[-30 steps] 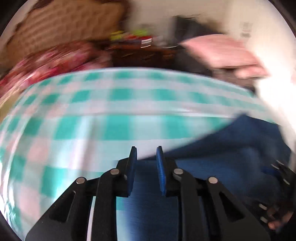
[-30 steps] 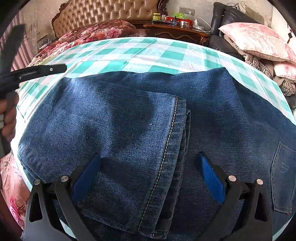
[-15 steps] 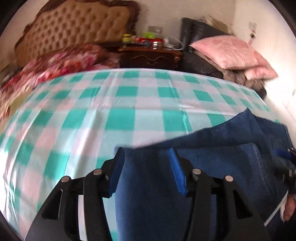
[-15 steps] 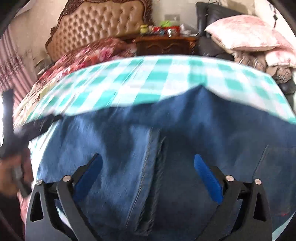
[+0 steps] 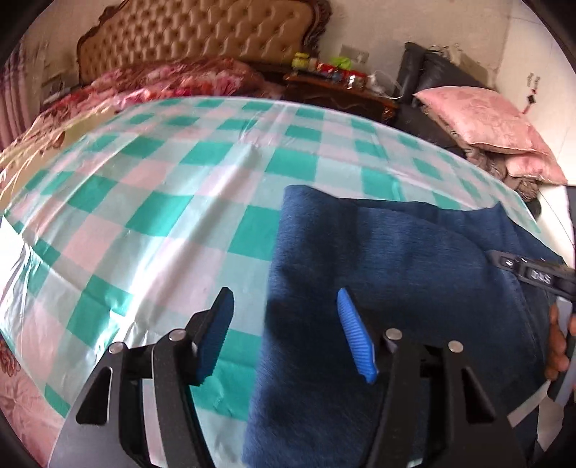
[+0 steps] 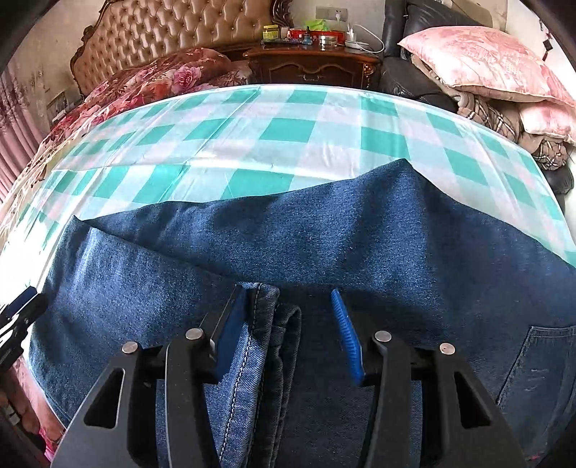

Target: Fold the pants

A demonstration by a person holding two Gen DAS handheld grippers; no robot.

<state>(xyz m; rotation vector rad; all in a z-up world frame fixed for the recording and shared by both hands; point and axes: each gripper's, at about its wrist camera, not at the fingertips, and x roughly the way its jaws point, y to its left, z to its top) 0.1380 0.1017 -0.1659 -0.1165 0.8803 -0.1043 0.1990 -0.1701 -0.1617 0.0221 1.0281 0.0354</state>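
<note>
Dark blue jeans (image 6: 324, 244) lie folded on a green and white checked cloth (image 6: 288, 133). In the right wrist view the stitched leg hems (image 6: 266, 324) lie between the fingers of my right gripper (image 6: 288, 324), whose jaws are open around them. A back pocket (image 6: 540, 360) shows at the right. In the left wrist view my left gripper (image 5: 284, 334) is open over the left folded edge of the jeans (image 5: 378, 270), one finger over the cloth, the other over the denim. The right gripper (image 5: 540, 277) and a hand show at the far right.
A tufted headboard (image 6: 172, 32), a floral quilt (image 6: 154, 79) and a dark nightstand (image 6: 313, 64) with small items stand behind the cloth. Pink pillows (image 6: 486, 61) are piled at the back right. The cloth's left edge (image 5: 21, 252) drops off.
My left gripper has opened wide and swung left to the jeans' folded edge. My right gripper has narrowed from wide open and moved down over the leg hems.
</note>
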